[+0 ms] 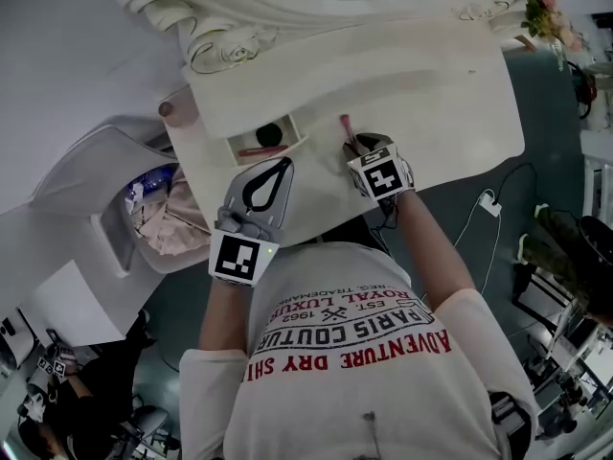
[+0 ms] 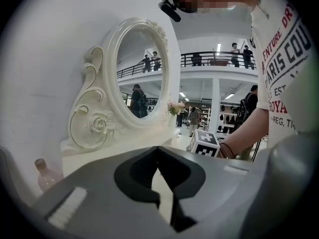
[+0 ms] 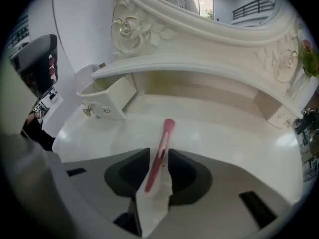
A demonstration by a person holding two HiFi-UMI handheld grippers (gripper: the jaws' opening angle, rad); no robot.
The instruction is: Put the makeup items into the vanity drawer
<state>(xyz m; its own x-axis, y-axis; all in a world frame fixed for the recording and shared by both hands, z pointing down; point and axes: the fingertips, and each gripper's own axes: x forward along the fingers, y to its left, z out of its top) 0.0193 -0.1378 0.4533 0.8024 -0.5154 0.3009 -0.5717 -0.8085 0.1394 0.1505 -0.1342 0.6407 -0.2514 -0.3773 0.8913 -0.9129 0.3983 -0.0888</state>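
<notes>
Nearest you is your white cotton shirt (image 1: 364,353), printed in red and dark letters, filling the lower middle of the head view. Just above it is your left gripper (image 1: 286,164), smooth grey plastic. Its curved jaws touch at the tips and there is nothing in them. To its right, your right gripper (image 1: 355,148) points steeply down, its jaws drawn narrow around the makeup brush (image 3: 162,146). A sliver of tabletop shows on the brush's left, so the pads do not look clamped.

The brush is a slim pink stick lying on the glossy white vanity top (image 1: 431,94). Its long axis runs up the frame, with the rounded end away from you. Further up and left, the boxy drawer (image 3: 112,96) stands pulled out, with a small metal knob (image 3: 88,111) on its front. Beyond it rises the mirror frame (image 3: 199,31), carved with scrolls and roses.
</notes>
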